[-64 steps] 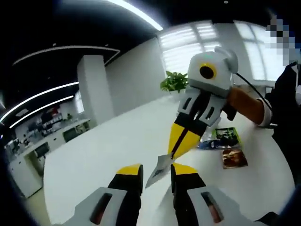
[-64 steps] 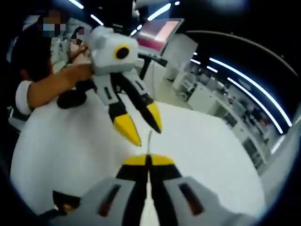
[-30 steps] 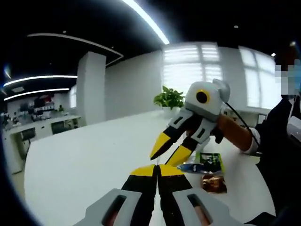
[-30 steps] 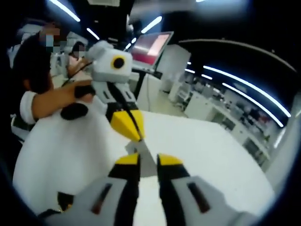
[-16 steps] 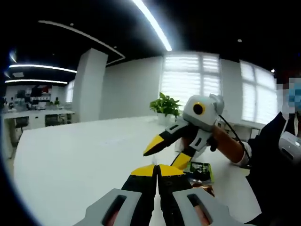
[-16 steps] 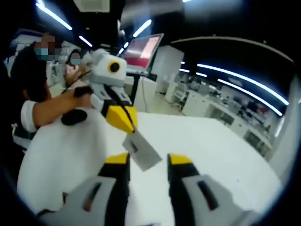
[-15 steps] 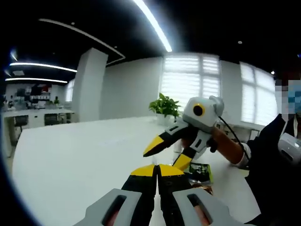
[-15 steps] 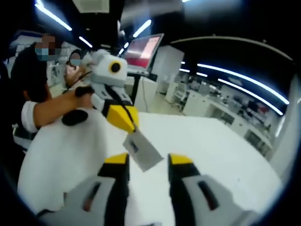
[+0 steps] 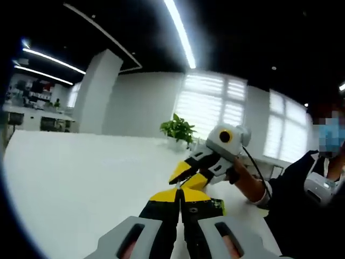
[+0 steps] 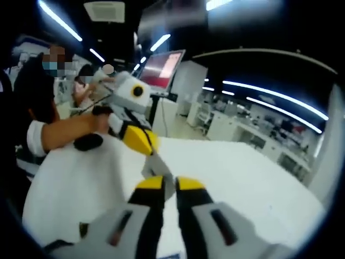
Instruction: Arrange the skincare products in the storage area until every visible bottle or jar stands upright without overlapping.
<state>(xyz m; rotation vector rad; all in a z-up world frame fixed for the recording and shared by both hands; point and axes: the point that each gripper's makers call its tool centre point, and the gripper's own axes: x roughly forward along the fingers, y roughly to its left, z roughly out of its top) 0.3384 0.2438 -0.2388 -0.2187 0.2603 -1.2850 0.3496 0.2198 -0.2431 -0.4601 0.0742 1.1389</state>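
In the left gripper view, the left gripper [image 9: 179, 193] rises from the bottom centre with its yellow-tipped jaws pressed together. From the right comes the right gripper [image 9: 182, 175], its jaws parted, meeting the left's tips just above centre. A green packet [image 9: 218, 204] lies on the white table [image 9: 70, 172] just beside it; a potted plant [image 9: 176, 129] stands further back.

In the right gripper view, the left gripper [image 10: 149, 144] pinches a thin grey sachet [image 10: 156, 168] that hangs down to the right gripper [image 10: 165, 184], whose jaws are narrowly parted; whether they touch it is hard to tell. A red screen [image 10: 161, 65] glows upper centre.
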